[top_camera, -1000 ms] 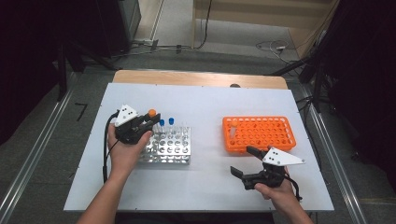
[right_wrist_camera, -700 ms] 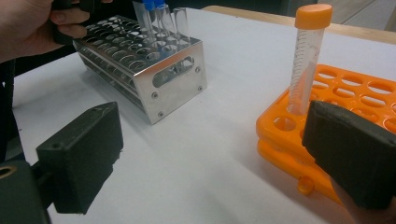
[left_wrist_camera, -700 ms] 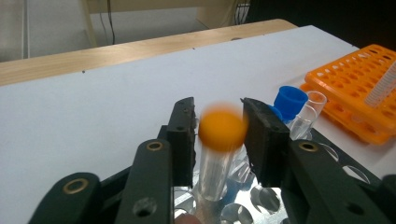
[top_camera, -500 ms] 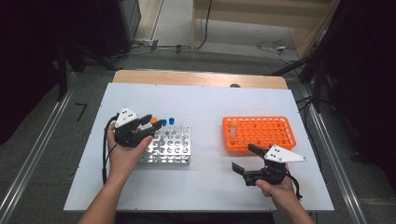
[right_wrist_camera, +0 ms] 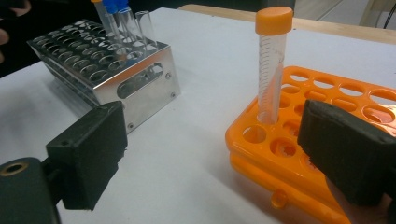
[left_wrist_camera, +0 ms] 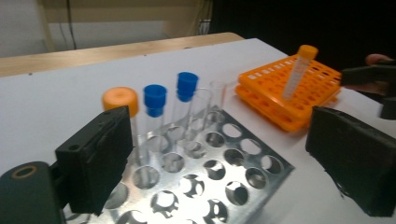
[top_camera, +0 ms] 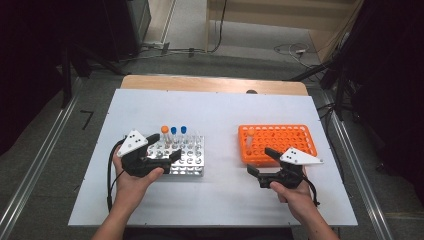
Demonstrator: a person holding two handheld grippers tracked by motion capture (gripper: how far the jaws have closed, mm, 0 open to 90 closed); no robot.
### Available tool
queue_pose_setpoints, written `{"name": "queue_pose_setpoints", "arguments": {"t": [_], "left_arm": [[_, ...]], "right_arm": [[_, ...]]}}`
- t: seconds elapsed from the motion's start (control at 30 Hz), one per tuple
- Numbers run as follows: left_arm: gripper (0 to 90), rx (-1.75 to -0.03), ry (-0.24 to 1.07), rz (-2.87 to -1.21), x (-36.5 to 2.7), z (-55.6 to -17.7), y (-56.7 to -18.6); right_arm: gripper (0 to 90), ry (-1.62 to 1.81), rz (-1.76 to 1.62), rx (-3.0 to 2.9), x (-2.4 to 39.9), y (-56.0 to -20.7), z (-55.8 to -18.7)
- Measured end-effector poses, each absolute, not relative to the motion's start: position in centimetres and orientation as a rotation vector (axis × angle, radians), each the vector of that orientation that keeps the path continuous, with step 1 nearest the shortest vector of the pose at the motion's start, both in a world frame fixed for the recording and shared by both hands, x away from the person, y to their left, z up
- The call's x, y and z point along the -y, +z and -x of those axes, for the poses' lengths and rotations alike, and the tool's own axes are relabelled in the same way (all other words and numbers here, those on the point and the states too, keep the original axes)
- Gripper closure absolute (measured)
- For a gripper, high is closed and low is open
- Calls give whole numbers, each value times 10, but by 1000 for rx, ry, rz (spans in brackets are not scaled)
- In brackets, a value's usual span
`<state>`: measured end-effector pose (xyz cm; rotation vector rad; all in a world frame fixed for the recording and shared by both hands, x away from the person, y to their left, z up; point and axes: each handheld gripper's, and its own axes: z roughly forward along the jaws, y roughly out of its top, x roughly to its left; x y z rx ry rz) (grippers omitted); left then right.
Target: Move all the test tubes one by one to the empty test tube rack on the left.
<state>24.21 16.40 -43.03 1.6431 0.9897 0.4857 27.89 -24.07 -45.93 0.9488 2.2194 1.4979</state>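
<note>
A steel tube rack (top_camera: 192, 162) stands left of centre on the white table. At its far edge stand an orange-capped tube (top_camera: 164, 131) (left_wrist_camera: 120, 100), two blue-capped tubes (top_camera: 173, 131) (left_wrist_camera: 155, 100) and some uncapped clear tubes (left_wrist_camera: 201, 107). My left gripper (top_camera: 162, 149) (left_wrist_camera: 215, 158) is open over the rack's near left part, with nothing between its jaws. An orange rack (top_camera: 285, 137) (right_wrist_camera: 327, 84) on the right holds one orange-capped tube (top_camera: 248, 143) (right_wrist_camera: 271, 70) near its left edge. My right gripper (top_camera: 258, 161) (right_wrist_camera: 210, 154) is open just in front of that corner, and empty.
The steel rack (right_wrist_camera: 135, 79) lies left of the bare table strip between the two racks. A wooden board (top_camera: 215, 84) borders the table's far edge. Metal rails (top_camera: 360, 175) run along both sides, with cables (top_camera: 290, 50) on the floor beyond.
My left gripper has drawn back toward the person from the rack's far left; the orange-capped tube stays standing in the steel rack. The right gripper has shifted slightly.
</note>
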Motion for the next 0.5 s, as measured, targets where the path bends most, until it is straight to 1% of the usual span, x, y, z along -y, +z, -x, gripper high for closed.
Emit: {"name": "queue_pose_setpoints", "arguments": {"t": [0.17, 0.33, 0.5], "left_arm": [[1, -932, 460, -1641, -159, -228, -429], [0, -882, 425, -1651, -152, -217, -434], [0, -869, 403, -1653, -149, -211, -440]], "right_arm": [[96, 1477, -981, -2204, 238, -461, -289], [127, 1447, -1005, -2188, 233, -462, -301], [217, 1420, -1028, -2177, 227, -467, -314]]}}
